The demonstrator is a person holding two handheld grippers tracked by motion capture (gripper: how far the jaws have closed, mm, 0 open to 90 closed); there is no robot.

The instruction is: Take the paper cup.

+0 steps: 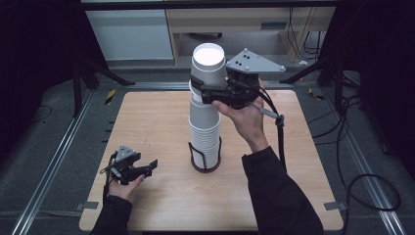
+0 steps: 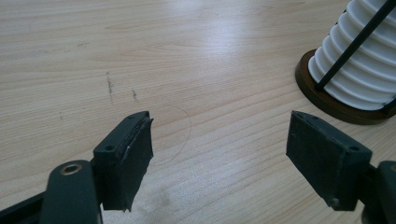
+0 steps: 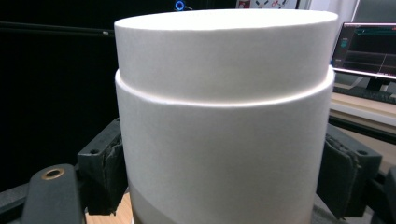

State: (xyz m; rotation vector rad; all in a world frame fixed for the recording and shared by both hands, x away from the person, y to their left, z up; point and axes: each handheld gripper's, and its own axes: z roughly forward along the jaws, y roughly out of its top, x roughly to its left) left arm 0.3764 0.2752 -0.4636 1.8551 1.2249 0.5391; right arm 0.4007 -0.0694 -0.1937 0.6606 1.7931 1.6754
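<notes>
The right gripper clamps the top cups of the cup stack in its holder near the table centre, apparently lifting them off, which needs a straight upward pull; the left gripper rests open near the front left corner.

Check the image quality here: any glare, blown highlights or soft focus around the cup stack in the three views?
High view: the top cup is blown out white, the room around the table is dark. Left gripper view: sharp, with soft glare on the wood near the cup holder base. Right gripper view: the cup looks soft, its top edge overexposed.
</notes>
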